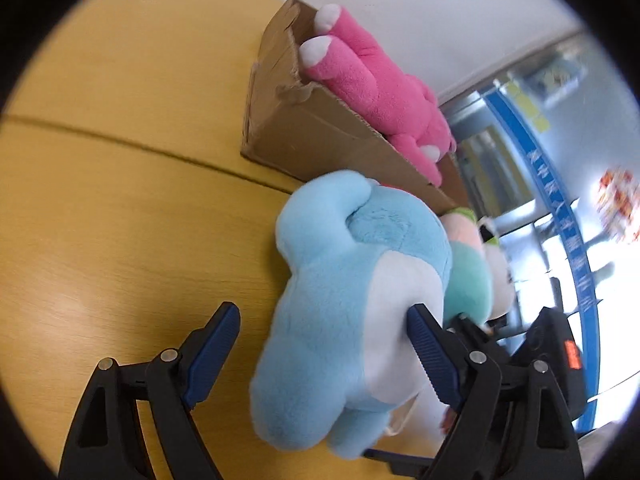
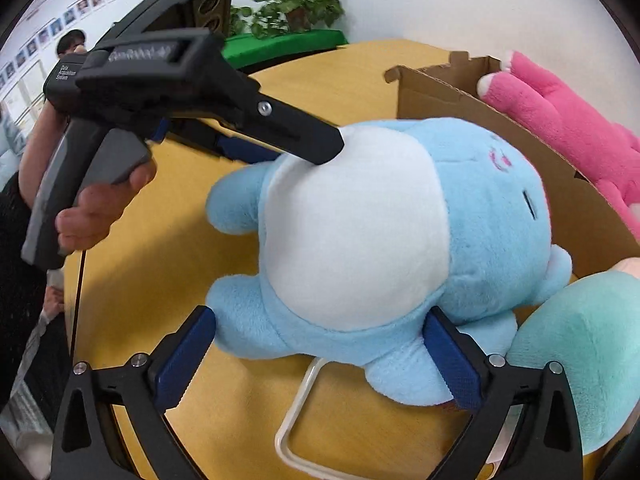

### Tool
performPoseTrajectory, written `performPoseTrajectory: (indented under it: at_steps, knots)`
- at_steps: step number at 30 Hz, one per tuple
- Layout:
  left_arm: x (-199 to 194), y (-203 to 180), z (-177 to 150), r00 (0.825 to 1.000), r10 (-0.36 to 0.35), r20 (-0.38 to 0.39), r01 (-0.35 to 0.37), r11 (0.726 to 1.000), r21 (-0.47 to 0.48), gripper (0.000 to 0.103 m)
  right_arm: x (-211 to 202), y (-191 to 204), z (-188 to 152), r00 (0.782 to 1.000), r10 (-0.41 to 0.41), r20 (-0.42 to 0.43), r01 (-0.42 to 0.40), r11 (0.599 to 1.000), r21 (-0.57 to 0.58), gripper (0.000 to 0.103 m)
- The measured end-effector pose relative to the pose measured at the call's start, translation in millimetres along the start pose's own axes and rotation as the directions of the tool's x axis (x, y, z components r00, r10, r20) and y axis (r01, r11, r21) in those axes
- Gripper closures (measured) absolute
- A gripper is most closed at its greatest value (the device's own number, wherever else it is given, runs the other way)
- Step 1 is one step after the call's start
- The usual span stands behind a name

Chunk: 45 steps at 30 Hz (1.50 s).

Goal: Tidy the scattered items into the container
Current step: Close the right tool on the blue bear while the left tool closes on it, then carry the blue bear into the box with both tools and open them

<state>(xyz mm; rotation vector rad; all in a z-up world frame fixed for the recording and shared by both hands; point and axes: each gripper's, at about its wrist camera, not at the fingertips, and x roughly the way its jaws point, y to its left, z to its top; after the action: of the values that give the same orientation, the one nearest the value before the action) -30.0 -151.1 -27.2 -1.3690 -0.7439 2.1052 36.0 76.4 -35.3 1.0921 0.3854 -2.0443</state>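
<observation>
A light-blue plush (image 1: 340, 300) with a white belly lies on the yellow table beside a cardboard box (image 1: 320, 132). My left gripper (image 1: 322, 344) is open around it: the right pad touches the belly and the left pad stands clear. In the right wrist view, one of its fingers (image 2: 304, 136) rests on the belly of the blue plush (image 2: 360, 232). My right gripper (image 2: 320, 344) stands wide open around the plush's lower body, its pads just at the fur on both sides. A pink plush (image 2: 560, 120) lies in the cardboard box (image 2: 460, 96).
A mint-green plush (image 2: 580, 352) lies against the blue one by the box. A white loop-shaped item (image 2: 296, 412) sits on the table (image 2: 160, 260) under the blue plush. A person's hand (image 2: 100, 208) holds the left gripper. A potted plant (image 2: 296, 4) stands beyond the far edge.
</observation>
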Motion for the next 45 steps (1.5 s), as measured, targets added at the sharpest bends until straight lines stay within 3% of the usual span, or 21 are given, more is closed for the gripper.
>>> performPoseTrajectory:
  at_steps: [4, 7, 10, 12, 18, 23, 27, 35, 40, 45]
  knots:
    - [8, -11, -10, 0.997, -0.071, -0.036, 0.072, 0.997, 0.024, 0.025, 5, -1, 3, 0.999, -0.035, -0.002, 0.035, 0.998, 0.045, 0.0]
    - [10, -22, -15, 0.998, -0.042, -0.042, 0.044, 0.998, 0.05, 0.026, 6, -1, 2, 0.998, -0.062, 0.011, 0.061, 0.997, 0.047, 0.005]
    - [3, -29, -19, 0.999, -0.035, -0.03, 0.037, 0.997, 0.061, 0.033, -2, -14, 0, 0.997, -0.049, 0.055, 0.044, 0.994, 0.096, 0.026]
    - [0, -32, -21, 0.999, -0.043, -0.022, 0.044, 0.997, 0.07, 0.042, -8, -24, -2, 0.997, -0.009, 0.074, 0.001, 0.994, 0.107, 0.034]
    - [-6, -44, -27, 1.0, -0.021, 0.01, 0.02, 0.994, 0.106, 0.045, -16, -11, -6, 0.996, -0.039, 0.084, 0.033, 0.997, 0.069, 0.036]
    - [-29, -70, -21, 0.996, -0.048, 0.078, 0.036, 0.987, 0.154, 0.047, -43, -12, 5, 0.983, -0.057, 0.173, 0.051, 0.998, 0.039, 0.037]
    - [-50, -106, -5, 0.987, -0.069, 0.145, 0.034, 0.971, 0.236, 0.047, -75, -12, 26, 0.957, -0.11, 0.269, 0.12, 0.993, -0.018, 0.037]
    - [-81, -183, 48, 0.964, -0.128, 0.233, 0.025, 0.916, 0.401, 0.047, -147, -23, 74, 0.863, -0.24, 0.445, 0.313, 0.945, -0.098, 0.037]
    - [-82, -212, 81, 0.955, -0.133, 0.266, -0.001, 0.893, 0.45, 0.047, -167, -46, 103, 0.834, -0.276, 0.478, 0.359, 0.929, -0.091, 0.037]
    - [-73, -220, 114, 0.954, -0.145, 0.262, 0.008, 0.888, 0.46, 0.047, -173, -73, 124, 0.828, -0.279, 0.485, 0.364, 0.927, -0.088, 0.037]
